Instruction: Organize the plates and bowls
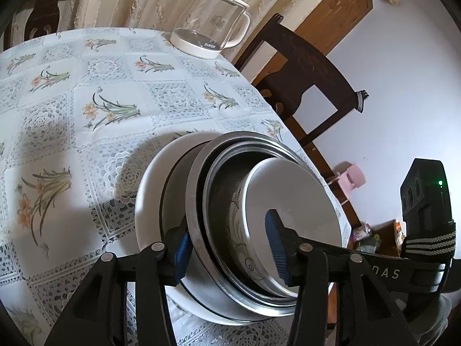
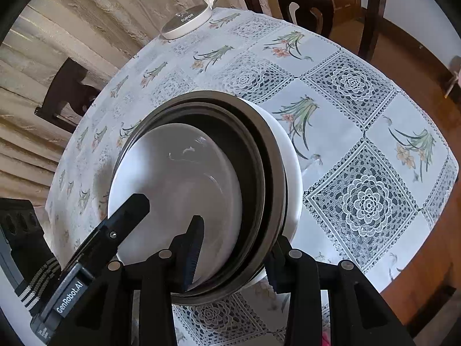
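Stack of dishes [image 1: 230,230] on the flowery tablecloth [image 1: 86,101]: white bowl [image 2: 173,184] inside metal pans [image 2: 259,173], all on a white plate [image 1: 149,190] near the table edge. Best lifted slowly and level, both sides together, so nothing slides. Left gripper [image 1: 230,248] and right gripper [image 2: 230,256] half open, each straddling the stack's rim, pads touching or nearly touching

The white dish [image 1: 149,190] under the steel pan [image 1: 198,173] is mostly hidden; the kettle [image 2: 184,5] top is cut off, and the shelf clutter [image 1: 371,236] looks too blurred to name.
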A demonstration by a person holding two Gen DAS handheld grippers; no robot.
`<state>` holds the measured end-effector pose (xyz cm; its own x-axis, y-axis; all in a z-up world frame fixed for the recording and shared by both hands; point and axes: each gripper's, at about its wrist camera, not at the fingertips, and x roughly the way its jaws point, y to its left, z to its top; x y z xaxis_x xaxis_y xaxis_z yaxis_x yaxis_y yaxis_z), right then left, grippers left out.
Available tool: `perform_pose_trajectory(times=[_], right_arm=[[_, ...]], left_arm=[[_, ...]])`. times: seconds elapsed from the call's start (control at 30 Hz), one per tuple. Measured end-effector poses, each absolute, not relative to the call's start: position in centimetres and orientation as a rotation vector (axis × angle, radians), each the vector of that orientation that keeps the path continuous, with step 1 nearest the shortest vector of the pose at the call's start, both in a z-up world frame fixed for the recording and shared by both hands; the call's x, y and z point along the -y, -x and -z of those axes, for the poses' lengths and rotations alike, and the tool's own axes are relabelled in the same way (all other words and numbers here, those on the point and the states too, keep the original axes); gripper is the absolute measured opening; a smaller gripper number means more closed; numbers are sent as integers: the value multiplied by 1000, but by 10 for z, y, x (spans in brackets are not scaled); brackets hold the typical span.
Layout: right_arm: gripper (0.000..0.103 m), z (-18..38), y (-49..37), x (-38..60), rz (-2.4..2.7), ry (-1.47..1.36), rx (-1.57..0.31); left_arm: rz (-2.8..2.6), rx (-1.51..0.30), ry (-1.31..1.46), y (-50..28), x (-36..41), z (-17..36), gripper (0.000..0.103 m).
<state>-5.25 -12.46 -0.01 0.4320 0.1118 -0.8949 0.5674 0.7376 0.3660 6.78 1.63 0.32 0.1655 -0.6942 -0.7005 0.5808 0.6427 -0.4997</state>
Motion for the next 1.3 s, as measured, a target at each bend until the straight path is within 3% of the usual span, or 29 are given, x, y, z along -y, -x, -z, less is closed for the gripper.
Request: perform_pose_trajectory(times=[0.57, 1.3], right_arm=[[45, -5, 59, 127, 283, -689, -1060], [47, -8, 66, 130, 230, -676, -992]], left_arm=[[919, -1019, 61, -61, -5, 1, 60], [879, -988, -13, -46, -5, 0, 60]])
